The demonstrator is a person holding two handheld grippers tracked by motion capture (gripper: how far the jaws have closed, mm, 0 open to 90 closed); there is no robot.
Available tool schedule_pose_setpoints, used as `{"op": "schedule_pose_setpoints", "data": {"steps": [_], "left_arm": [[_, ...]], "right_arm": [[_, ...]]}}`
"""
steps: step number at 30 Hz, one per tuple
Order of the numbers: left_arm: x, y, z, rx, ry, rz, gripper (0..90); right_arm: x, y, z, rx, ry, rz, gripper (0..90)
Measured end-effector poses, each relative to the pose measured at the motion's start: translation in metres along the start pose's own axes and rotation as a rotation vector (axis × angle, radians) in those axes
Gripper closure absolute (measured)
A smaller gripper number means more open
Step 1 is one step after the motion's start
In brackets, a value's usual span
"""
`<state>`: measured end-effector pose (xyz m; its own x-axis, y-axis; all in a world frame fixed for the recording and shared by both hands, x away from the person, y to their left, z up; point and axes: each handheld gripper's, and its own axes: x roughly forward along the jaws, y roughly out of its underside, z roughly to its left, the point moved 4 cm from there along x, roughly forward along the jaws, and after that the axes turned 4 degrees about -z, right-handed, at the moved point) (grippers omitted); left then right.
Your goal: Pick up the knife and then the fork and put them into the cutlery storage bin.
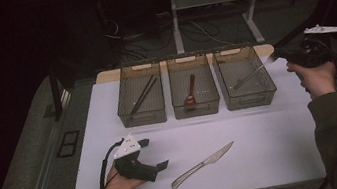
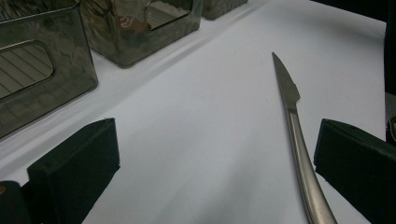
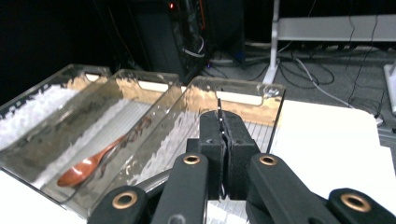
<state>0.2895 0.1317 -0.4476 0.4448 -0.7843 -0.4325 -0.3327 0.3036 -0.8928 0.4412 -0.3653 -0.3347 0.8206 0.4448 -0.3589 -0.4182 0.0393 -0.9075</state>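
Right hand-held gripper (image 1: pixel 279 54): jaws clamped together on the thin handle of a metal utensil (image 1: pixel 249 76), seen edge-on between the pads in the right gripper view. Utensil slants down into the rightmost bin (image 1: pixel 270 85), its working end too small to identify.

Left hand-held gripper (image 1: pixel 154 153): jaws wide apart, nothing between the pads, resting low on the white tabletop (image 1: pixel 267 160). Knife (image 1: pixel 202 165) lies flat just beside its right jaw; contact cannot be told.

Middle bin (image 1: pixel 197 108): wooden spoon (image 1: pixel 190 93).
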Motion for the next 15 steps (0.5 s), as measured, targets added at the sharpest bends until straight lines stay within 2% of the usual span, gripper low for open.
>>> {"op": "schedule_pose_setpoints", "data": {"steps": [15], "left_arm": [[0.0, 0.0, -0.002, -0.002, 0.013, 0.004, 0.0]], "right_arm": [[0.041, 0.018, 0.009, -0.063, 0.001, 0.161, 86.7]]}}
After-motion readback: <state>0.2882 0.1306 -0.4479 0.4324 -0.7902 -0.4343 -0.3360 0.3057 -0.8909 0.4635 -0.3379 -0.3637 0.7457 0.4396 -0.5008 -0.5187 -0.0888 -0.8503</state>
